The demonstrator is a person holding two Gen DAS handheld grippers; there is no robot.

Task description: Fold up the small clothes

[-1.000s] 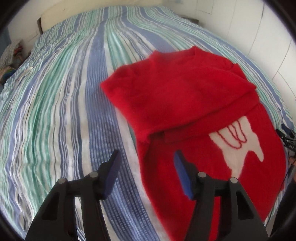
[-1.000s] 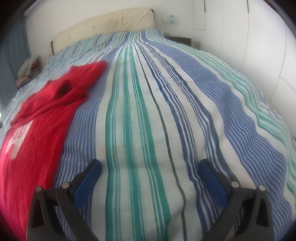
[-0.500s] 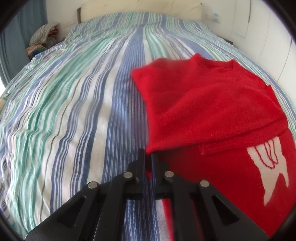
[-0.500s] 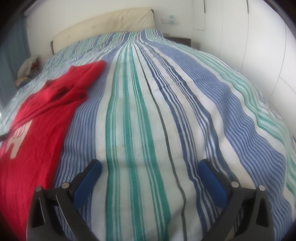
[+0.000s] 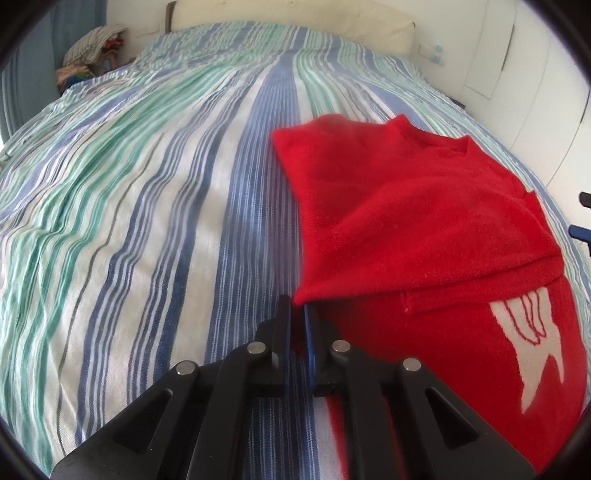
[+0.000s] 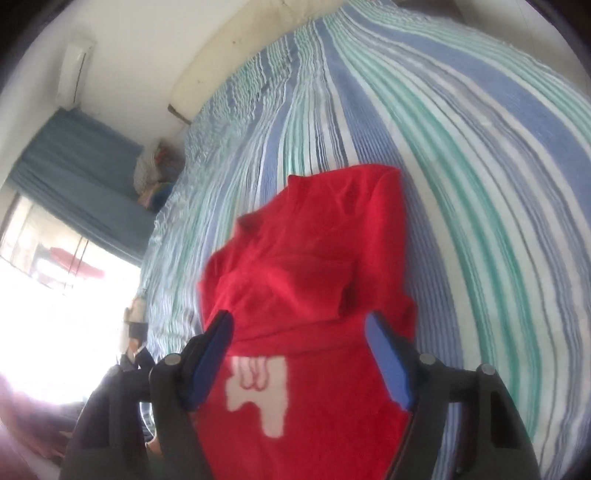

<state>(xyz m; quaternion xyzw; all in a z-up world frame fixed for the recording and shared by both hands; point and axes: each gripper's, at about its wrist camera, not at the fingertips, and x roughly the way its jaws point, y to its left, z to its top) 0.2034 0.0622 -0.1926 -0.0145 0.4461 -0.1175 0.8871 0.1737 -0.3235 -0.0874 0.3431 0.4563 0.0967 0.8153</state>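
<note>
Two tools at work: left tool (image 5: 297, 325) is clamped on the sweater (image 5: 424, 229) edge, lower centre of frame, on the bed (image 5: 147, 184). Right tool (image 6: 299, 354), closing, nothing gripped. Fold step begun; a right-side grip is judged needed next.

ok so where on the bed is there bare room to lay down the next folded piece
The striped bedspread is bare from the red sweater's left edge toward the clothes pile near the headboard, and beyond its collar. It's crowded near the left gripper, shut on the sweater's edge.
</note>
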